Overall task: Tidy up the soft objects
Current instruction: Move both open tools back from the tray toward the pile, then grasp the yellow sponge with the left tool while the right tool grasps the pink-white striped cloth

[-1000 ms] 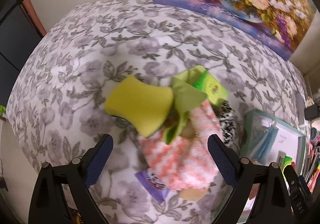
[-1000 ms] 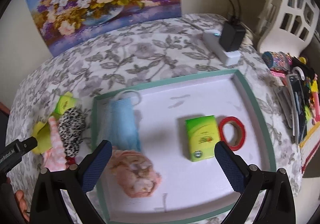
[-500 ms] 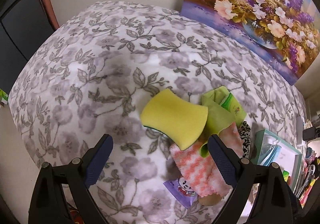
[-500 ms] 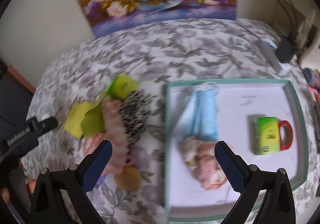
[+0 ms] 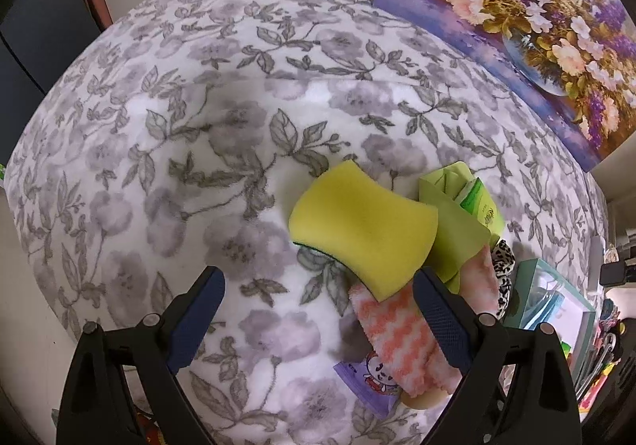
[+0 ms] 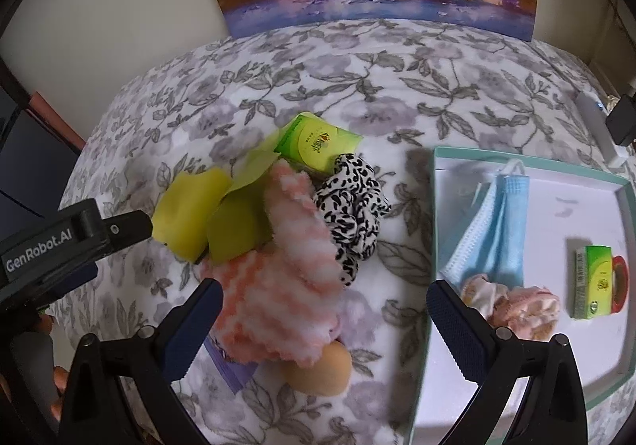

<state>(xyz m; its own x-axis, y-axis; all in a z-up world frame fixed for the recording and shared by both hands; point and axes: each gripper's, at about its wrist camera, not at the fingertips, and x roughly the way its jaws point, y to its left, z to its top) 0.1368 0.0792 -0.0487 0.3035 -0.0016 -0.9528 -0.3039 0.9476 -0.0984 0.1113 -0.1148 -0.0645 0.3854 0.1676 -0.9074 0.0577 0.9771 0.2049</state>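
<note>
Now the right gripper (image 6: 324, 316) is swinging off the tray (image 6: 433, 230) and lining up over the pile; a second back it was framing the tray interior. Fingers spread wide, holding nothing. Pink striped sock (image 6: 286, 270) is sitting right between the right fingers, leopard scrunchie (image 6: 351, 206) just ahead of them, tan puff (image 6: 322, 367) near the fingertips, poking out under the sock.

Left gripper (image 5: 316, 314) is backing away and drifting left: the pile was centred between its fingers, now it's sliding to the right finger side. Fingers apart, empty. Yellow sponge (image 5: 361, 234) is lying ahead of the right finger, overlapping the sock (image 5: 397, 329).

Reading: right side is taking the next pick, probably the sock, and left is clearing out. Tray already holds a blue mask (image 6: 493, 230), a pink scrunchie (image 6: 516, 306), a green tissue pack (image 6: 594, 282) and a red tape ring (image 6: 621, 284); pile on the floral tabletop (image 5: 159, 167) not yet sorted.

Hard to see:
- purple packet (image 5: 369, 377) mostly buried under the sock, print unreadable
- second green tissue pack (image 6: 314, 145) partly under the green cloth (image 6: 238, 226)
- sock is blurring in the right view, edges unclear
- tray's far right edge cut off by the lens
- clutter beyond the tray in the left view too small to identify
</note>
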